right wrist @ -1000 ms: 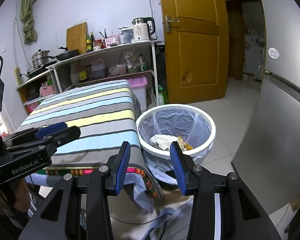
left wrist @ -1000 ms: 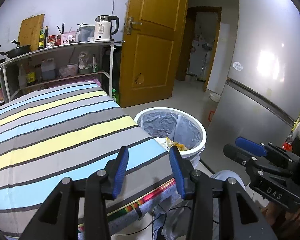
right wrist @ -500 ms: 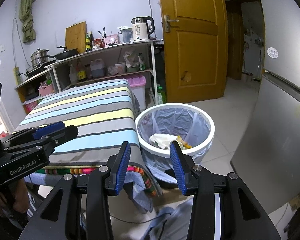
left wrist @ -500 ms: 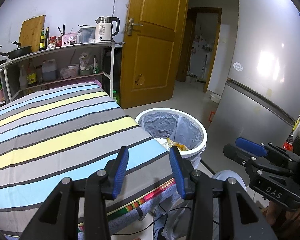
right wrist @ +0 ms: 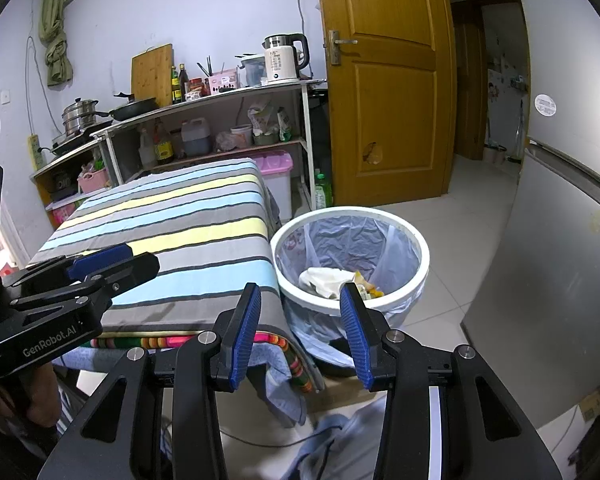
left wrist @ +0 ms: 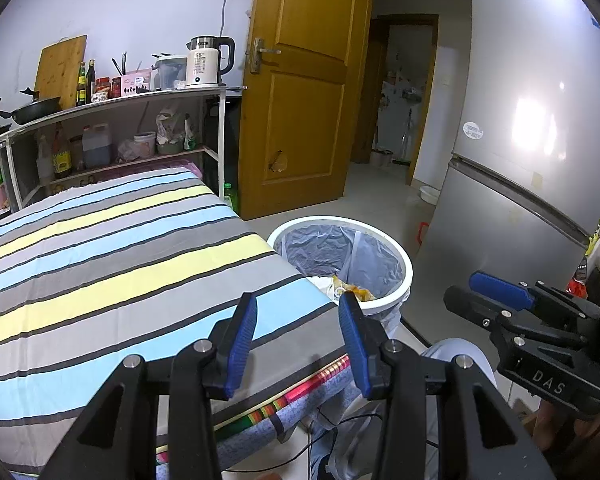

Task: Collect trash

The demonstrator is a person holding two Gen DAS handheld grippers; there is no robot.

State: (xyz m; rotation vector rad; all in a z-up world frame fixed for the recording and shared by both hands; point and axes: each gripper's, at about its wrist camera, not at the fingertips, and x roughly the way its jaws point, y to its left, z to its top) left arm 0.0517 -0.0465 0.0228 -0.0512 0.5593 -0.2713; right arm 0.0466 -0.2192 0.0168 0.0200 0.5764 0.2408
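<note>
Left wrist view: left gripper (left wrist: 298,336), fingers spread wide and holding nothing, above the striped tabletop (left wrist: 112,264). The white trash bin (left wrist: 396,258) stands just beside the tabletop's corner, which hides its near side; only scraps of trash (left wrist: 350,290) show.

Right wrist view: right gripper (right wrist: 300,334), fingers wide and bare, faces the bin (right wrist: 414,240); crumpled trash (right wrist: 326,278) lies inside, partly behind one finger.
</note>
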